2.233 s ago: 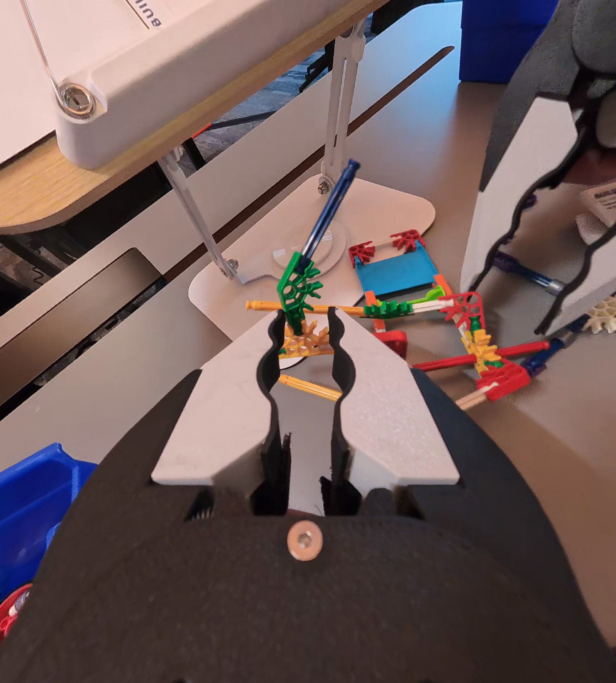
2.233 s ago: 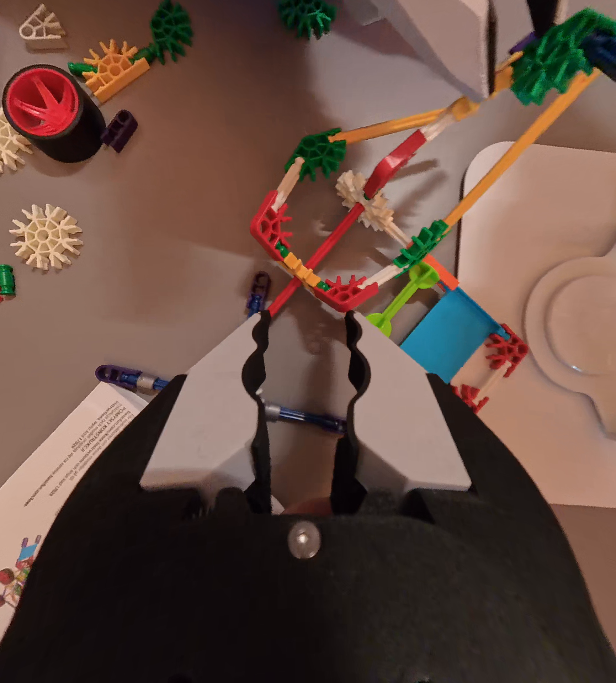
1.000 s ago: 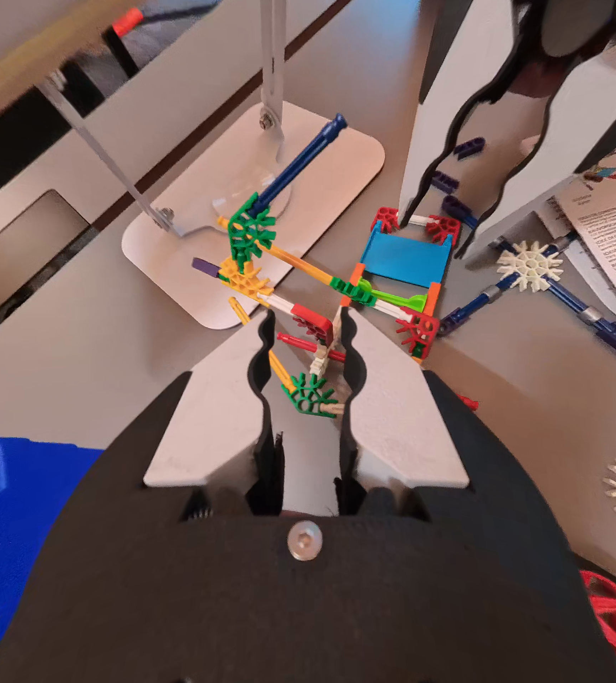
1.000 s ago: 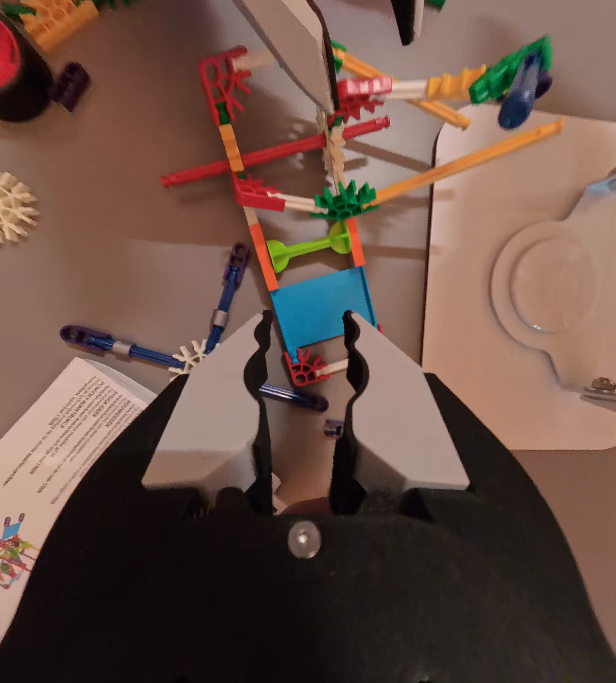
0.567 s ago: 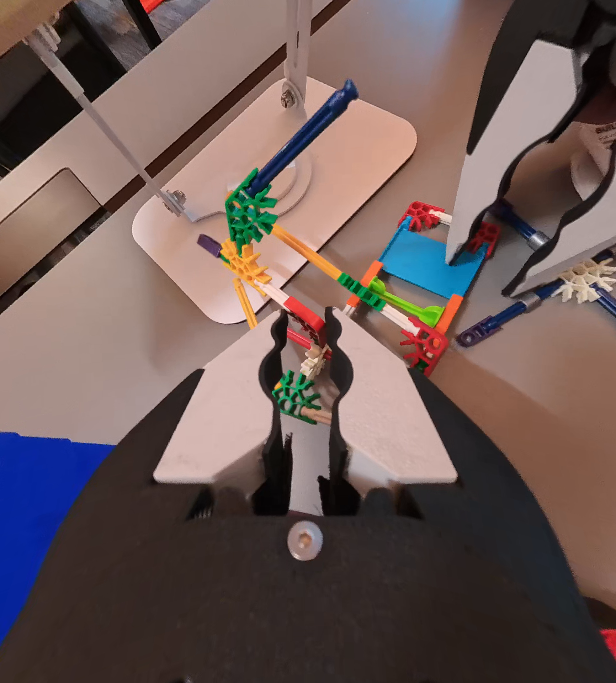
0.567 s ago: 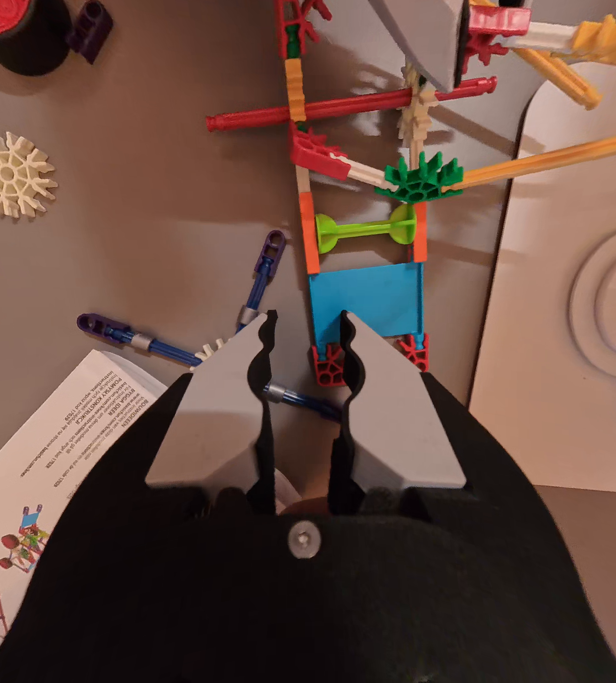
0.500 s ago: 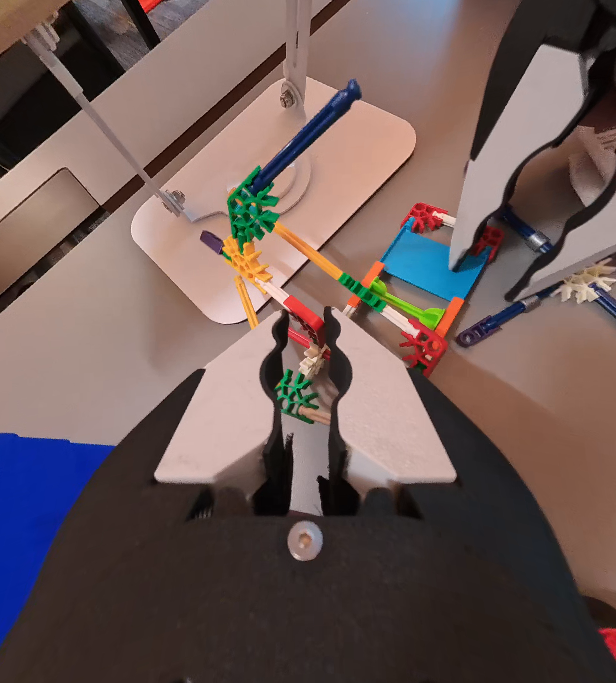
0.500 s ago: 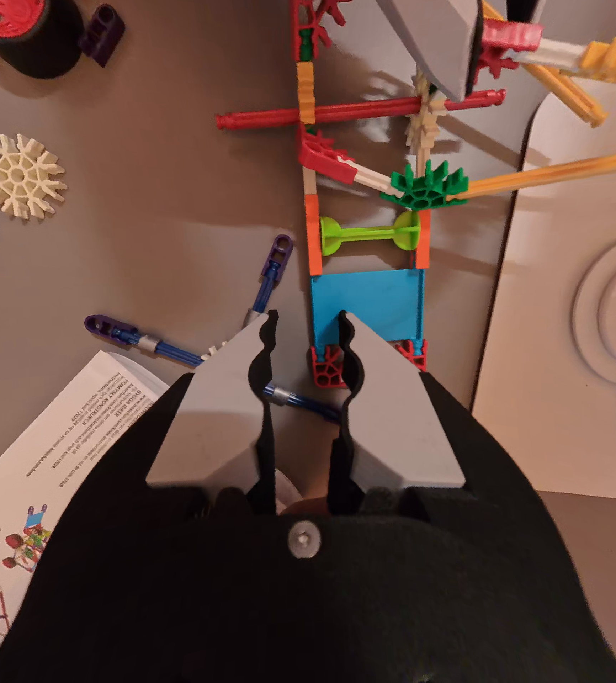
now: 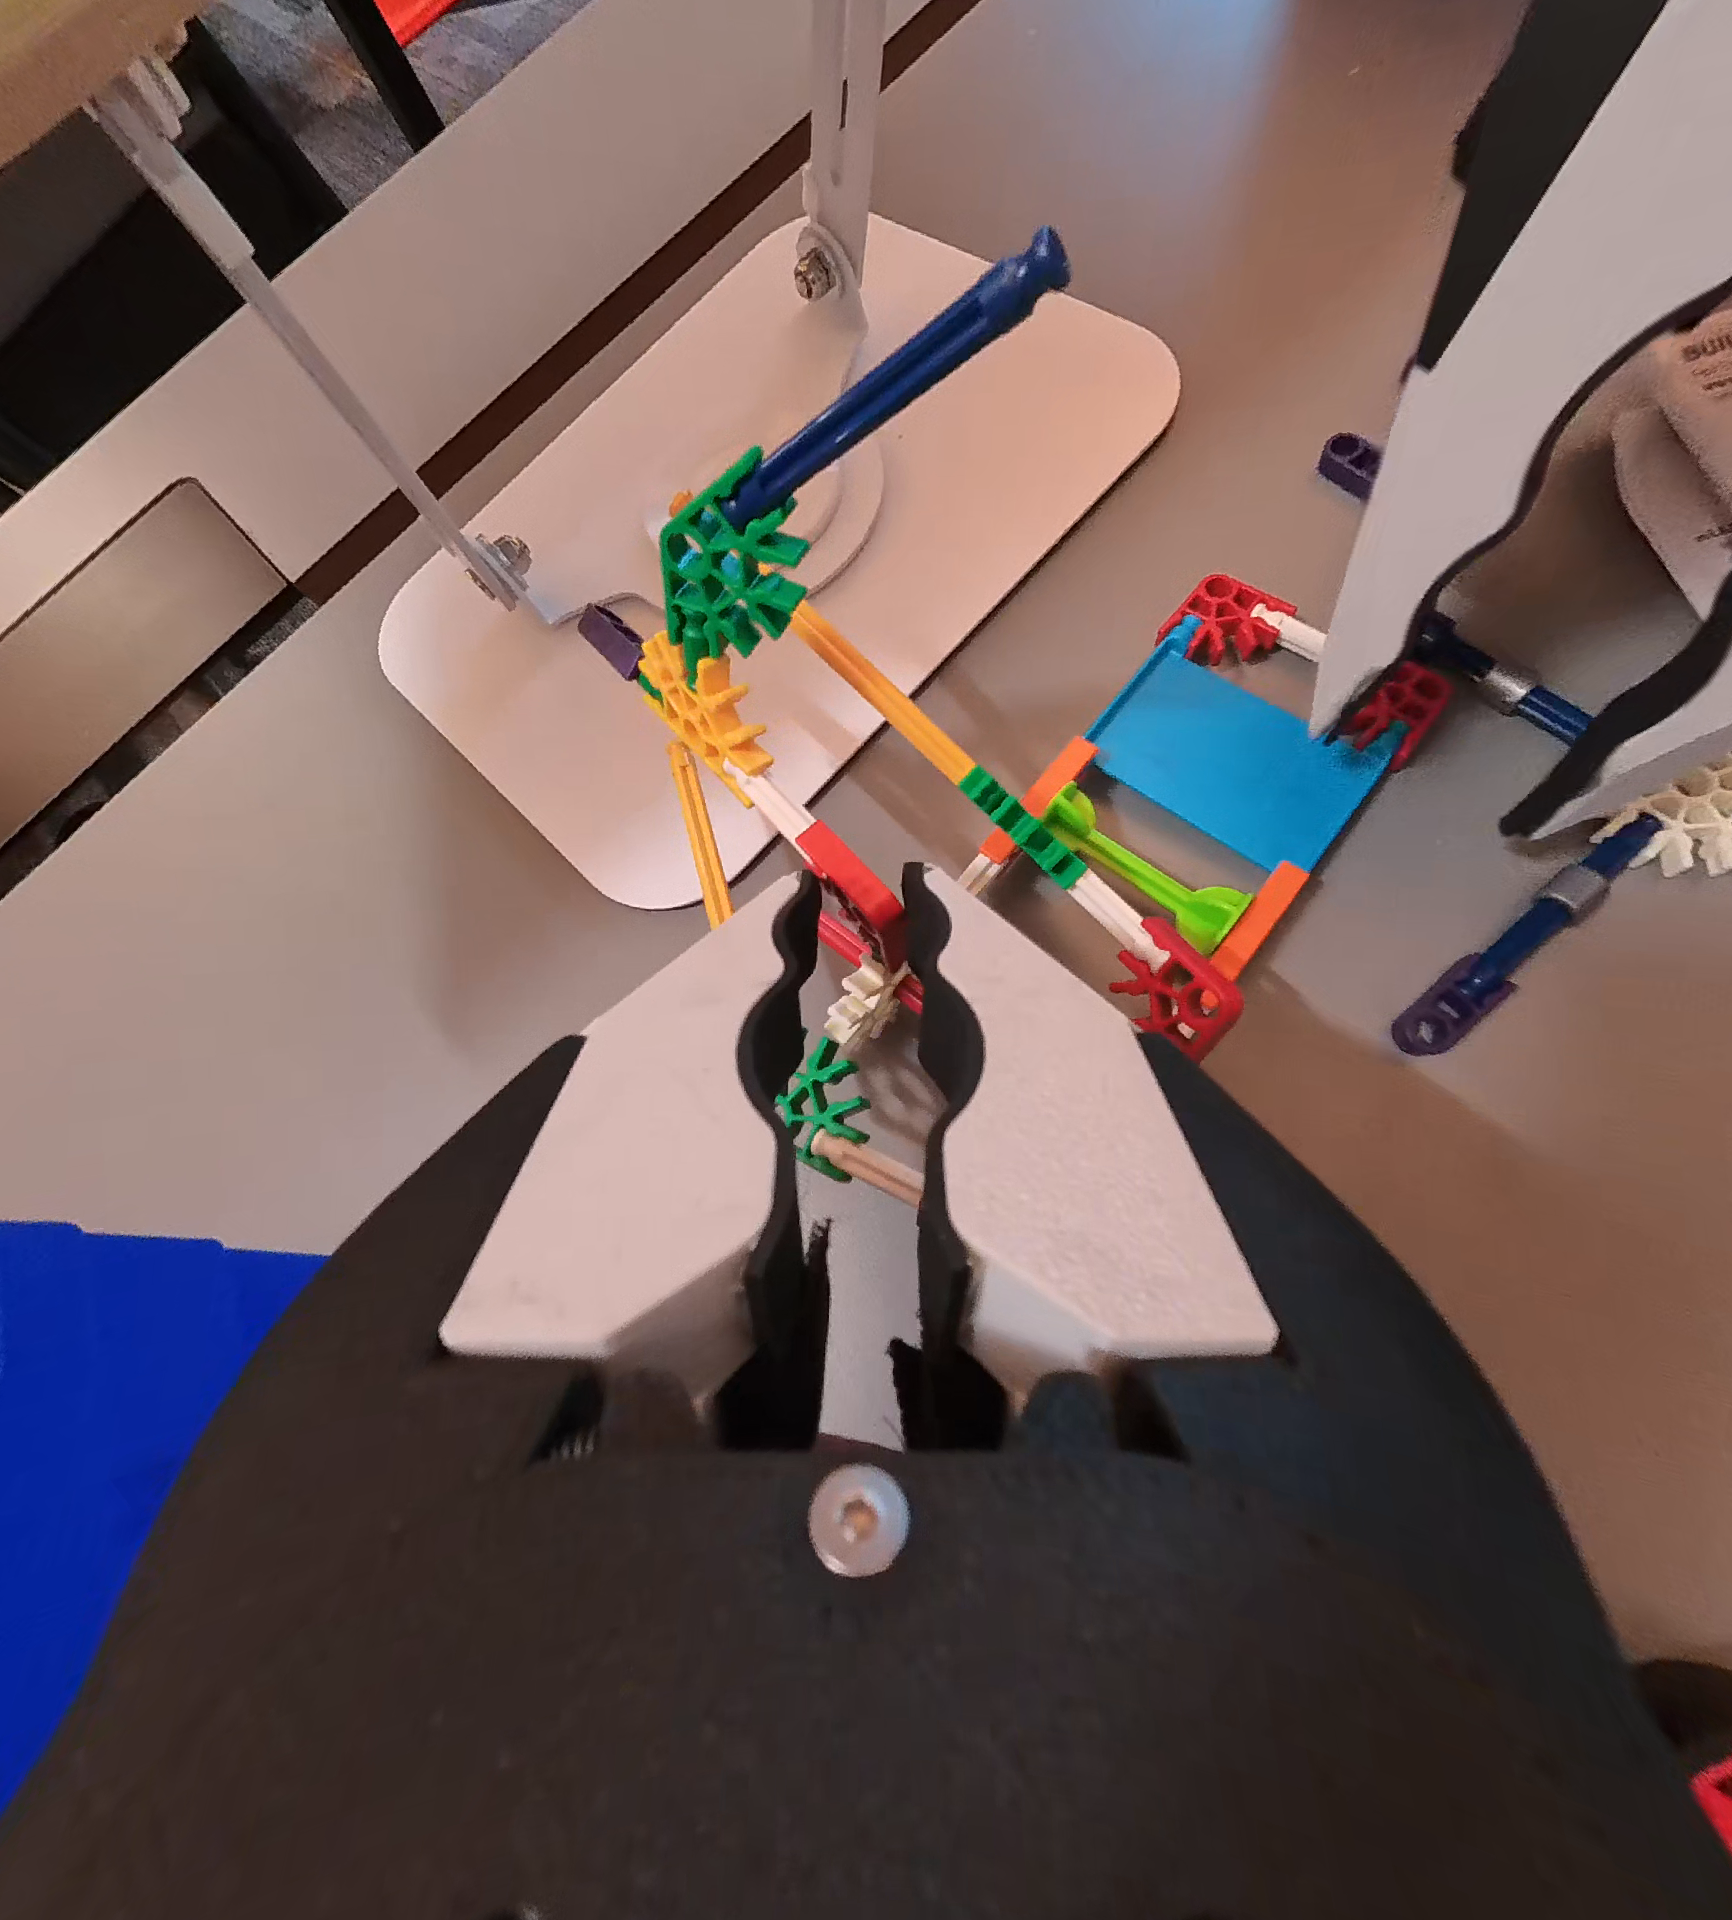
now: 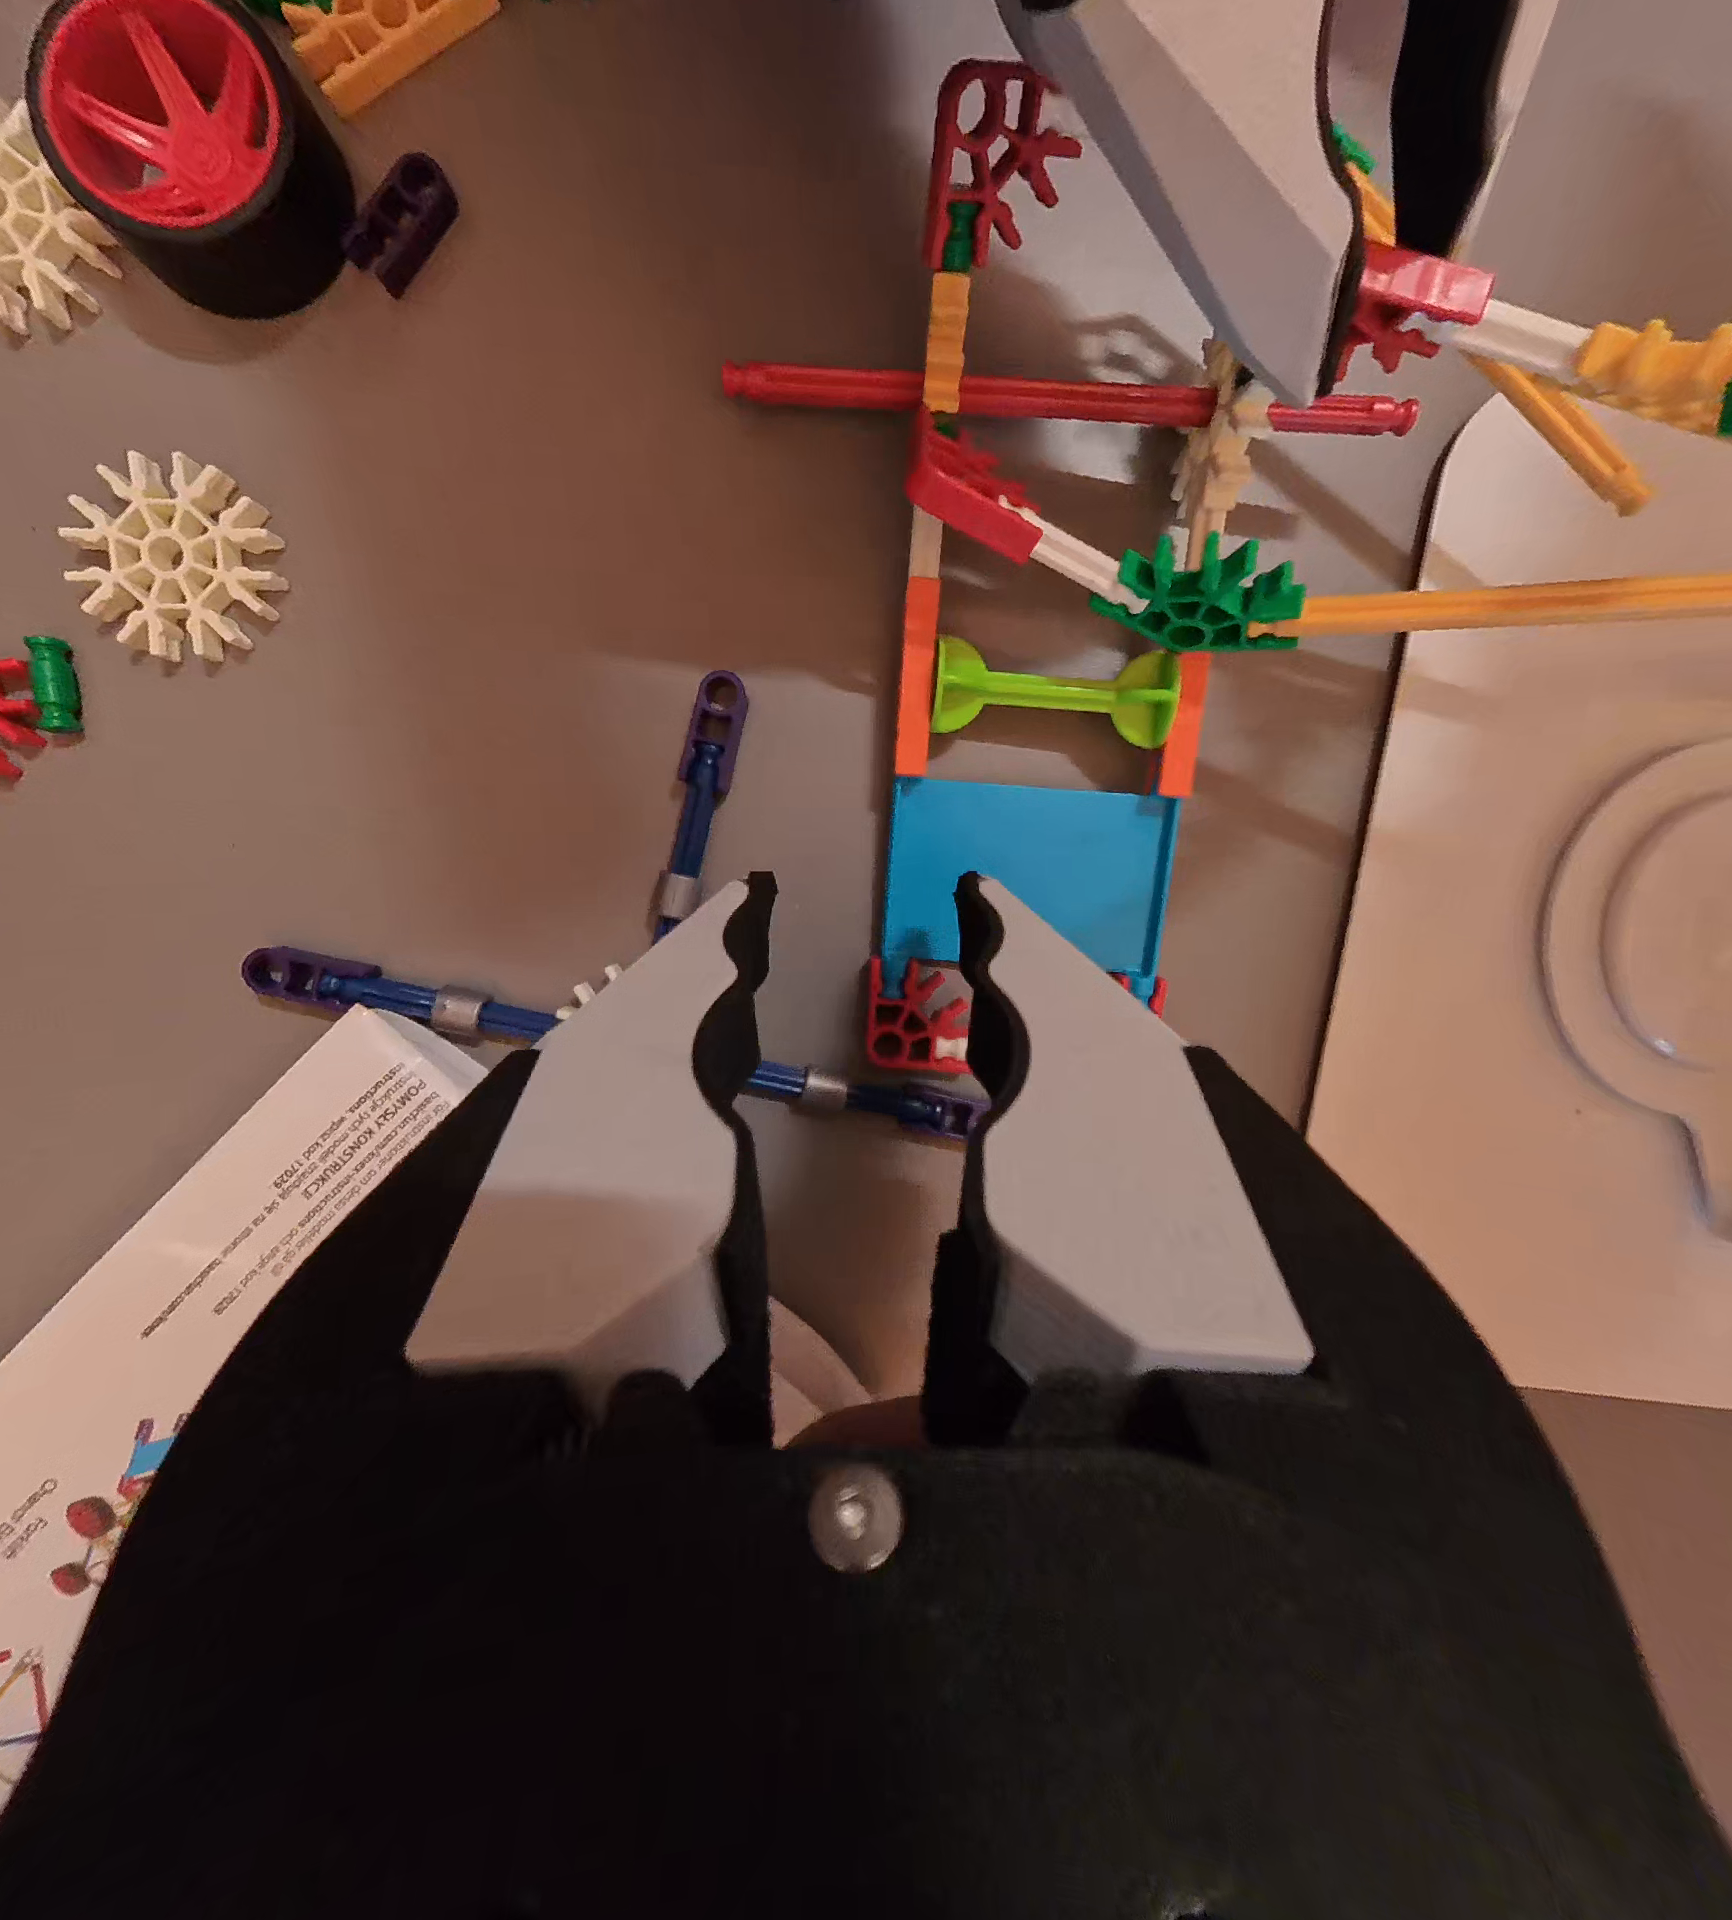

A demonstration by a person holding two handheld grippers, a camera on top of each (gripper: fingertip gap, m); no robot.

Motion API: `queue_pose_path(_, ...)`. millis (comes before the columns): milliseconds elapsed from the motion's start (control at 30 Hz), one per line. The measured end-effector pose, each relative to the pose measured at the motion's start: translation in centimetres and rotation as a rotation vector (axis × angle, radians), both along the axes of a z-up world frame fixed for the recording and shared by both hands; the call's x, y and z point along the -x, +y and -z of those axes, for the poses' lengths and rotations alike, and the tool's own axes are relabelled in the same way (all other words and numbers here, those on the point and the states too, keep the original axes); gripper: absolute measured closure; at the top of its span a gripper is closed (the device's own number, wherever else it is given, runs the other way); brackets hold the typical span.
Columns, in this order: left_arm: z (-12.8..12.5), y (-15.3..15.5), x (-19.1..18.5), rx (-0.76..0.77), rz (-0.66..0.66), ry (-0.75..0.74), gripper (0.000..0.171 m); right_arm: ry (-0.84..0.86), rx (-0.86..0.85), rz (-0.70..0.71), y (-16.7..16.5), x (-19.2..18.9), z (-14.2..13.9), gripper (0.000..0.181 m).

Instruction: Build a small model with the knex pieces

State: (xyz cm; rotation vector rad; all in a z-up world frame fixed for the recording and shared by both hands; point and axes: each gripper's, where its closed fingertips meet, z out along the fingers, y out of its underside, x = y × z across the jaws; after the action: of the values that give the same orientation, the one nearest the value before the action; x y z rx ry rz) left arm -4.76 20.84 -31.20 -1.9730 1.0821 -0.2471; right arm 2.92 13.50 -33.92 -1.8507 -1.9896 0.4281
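Note:
A rod-and-connector toy model lies on the grey table, with a light blue panel (image 9: pixel 1226 769) (image 10: pixel 1038 852) at one end and a dark blue rod (image 9: pixel 893 374) sticking up at the other. My left gripper (image 9: pixel 859 881) is shut on the model's red connector (image 9: pixel 841 852). It also shows at the top of the right wrist view (image 10: pixel 1361 322). My right gripper (image 10: pixel 862 883) is open at the panel's end, with a red corner connector (image 10: pixel 914 1013) between its fingers. In the left wrist view (image 9: pixel 1423 774) one fingertip rests by that corner.
A white stand base (image 9: pixel 997 436) (image 10: pixel 1568 727) lies beside the model. A blue bin (image 9: pixel 62 1403) is at the near left. Loose parts lie around: a red wheel with a black tyre (image 10: pixel 187 145), white snowflake connectors (image 10: pixel 176 556), blue rods (image 10: pixel 696 790), and a booklet (image 10: pixel 218 1299).
My left gripper moved along the model and closed on the red connector. My right gripper came down to the blue panel's end and its jaws narrowed a little.

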Motion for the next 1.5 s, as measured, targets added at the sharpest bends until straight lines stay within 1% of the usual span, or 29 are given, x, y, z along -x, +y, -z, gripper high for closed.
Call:
queue_pose_path(267, 0.0, 0.4, 0.5, 0.002, -0.008, -0.003, 0.159, -0.002, -0.031, 0.034, 1.0, -0.8, -0.6, 0.146)
queue_pose_path(533, -0.2, 0.9, 1.0, 0.01, -0.022, -0.026, 0.163, -0.05, -0.047, 0.068, 2.2, -1.9, 0.4, 0.146)
queue_pose_path(733, -0.5, 0.8, 1.0, 0.029, -0.002, -0.07, 0.166, -0.047, -0.046, 0.076, 2.4, -2.1, 0.4, 0.145)
queue_pose_path(1033, -0.1, -0.4, 0.2, 0.092, 0.089, -0.108, 0.167, 0.006, -0.079, 0.126, 3.7, -2.2, -0.8, 0.144)
queue_pose_path(1133, -0.1, -1.8, -0.8, 0.124, 0.181, -0.132, 0.167, 0.023, -0.092, 0.155, 4.5, -2.3, -1.0, 0.143)
queue_pose_path(1267, -0.1, -3.3, -1.8, 0.145, 0.272, -0.143, 0.167, 0.056, -0.136, 0.188, 5.8, -2.2, -1.4, 0.144)
queue_pose_path(1400, -0.1, -4.2, -2.5, 0.159, 0.316, -0.149, 0.167, 0.076, -0.165, 0.148, 5.6, -1.7, -1.4, 0.145)
queue_pose_path(1500, -0.1, -4.3, -2.5, 0.163, 0.328, -0.153, 0.167, 0.098, -0.199, 0.118, 5.6, -1.1, -1.7, 0.156)
